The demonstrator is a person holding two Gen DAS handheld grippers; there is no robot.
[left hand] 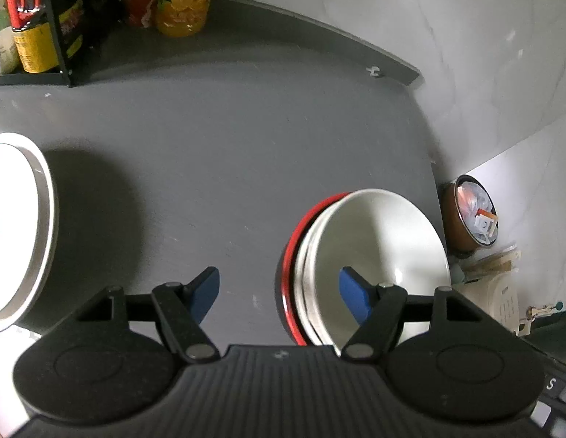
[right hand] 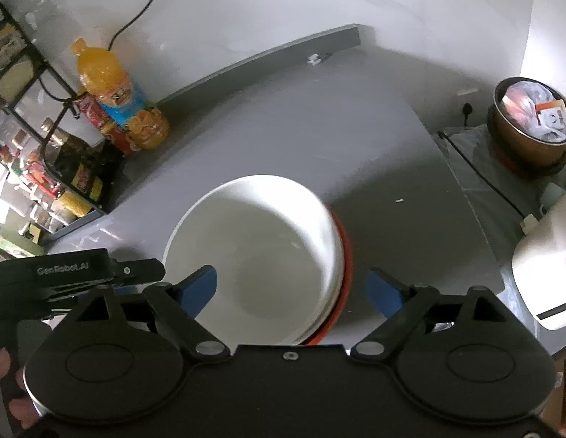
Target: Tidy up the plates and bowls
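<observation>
Your bowls look mostly sorted: the white bowl [left hand: 378,252] already sits nested on top of other bowls, with a red-rimmed bowl [left hand: 295,252] at the bottom of the stack, near the right end of the grey counter [left hand: 224,168]. What seems left is the white plate [left hand: 16,230], which lies by itself at the far left of the counter, well apart from the stack. You may still need to bring it over or give it its own spot, but that is only a guess. Your left gripper [left hand: 279,290] has its blue fingers spread wide and holds nothing; one finger hangs over the white bowl's inside and the other over bare counter. Your right gripper [right hand: 294,286] is spread wide too, also holding nothing, and it hangs over the same stack from the other side. The bowls are round, smooth and shiny, so they could slip if you pinch only the thin rim. The plate is flat with a raised edge. The counter is dull, hard and flat. An orange juice bottle [right hand: 111,91] stands at the back by a black wire rack [right hand: 34,84].
</observation>
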